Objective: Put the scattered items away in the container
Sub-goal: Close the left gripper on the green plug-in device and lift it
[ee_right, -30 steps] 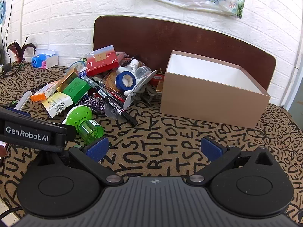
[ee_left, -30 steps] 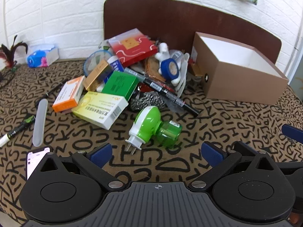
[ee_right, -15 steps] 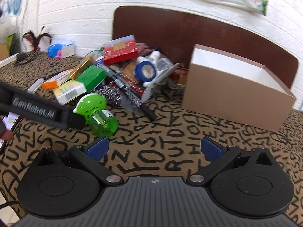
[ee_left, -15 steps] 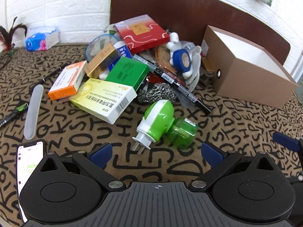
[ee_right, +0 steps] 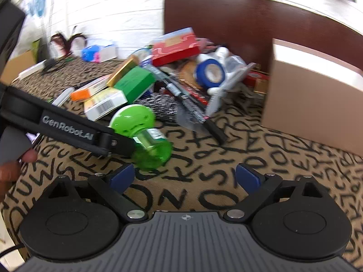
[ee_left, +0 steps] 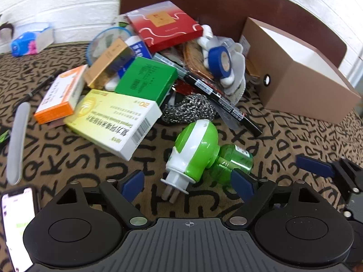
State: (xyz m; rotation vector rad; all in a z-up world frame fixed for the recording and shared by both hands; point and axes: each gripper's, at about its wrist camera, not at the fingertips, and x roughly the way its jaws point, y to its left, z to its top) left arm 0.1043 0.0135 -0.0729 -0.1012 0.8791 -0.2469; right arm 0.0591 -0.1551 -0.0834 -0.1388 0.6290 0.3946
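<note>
A green and white plug-in repellent (ee_left: pixel 197 151) with a green bottle lies on the letter-print cloth. It sits between the jaws of my left gripper (ee_left: pixel 187 184), which are closing; the pads stand clear of it. My right gripper (ee_right: pixel 184 178) hovers over bare cloth to the right of the repellent (ee_right: pixel 140 133), jaws closing with nothing between them. The brown cardboard box (ee_left: pixel 301 90) with a white inside stands open at the right. Behind the repellent is a pile: a yellow medicine box (ee_left: pixel 113 120), a green box (ee_left: pixel 145 79), a black marker (ee_left: pixel 222 102) and blue tape (ee_left: pixel 220 61).
A phone (ee_left: pixel 15 222) lies at the lower left beside a translucent case (ee_left: pixel 17 140). A steel scourer (ee_left: pixel 188 111), an orange box (ee_left: pixel 61 95) and a red box (ee_left: pixel 165 25) are in the pile. A brown headboard (ee_left: pixel 226 0) and white wall close the back.
Both grippers have moved forward and down toward the pile. The green repellent now lies between the left jaws. Both pairs of jaws have narrowed slightly.
</note>
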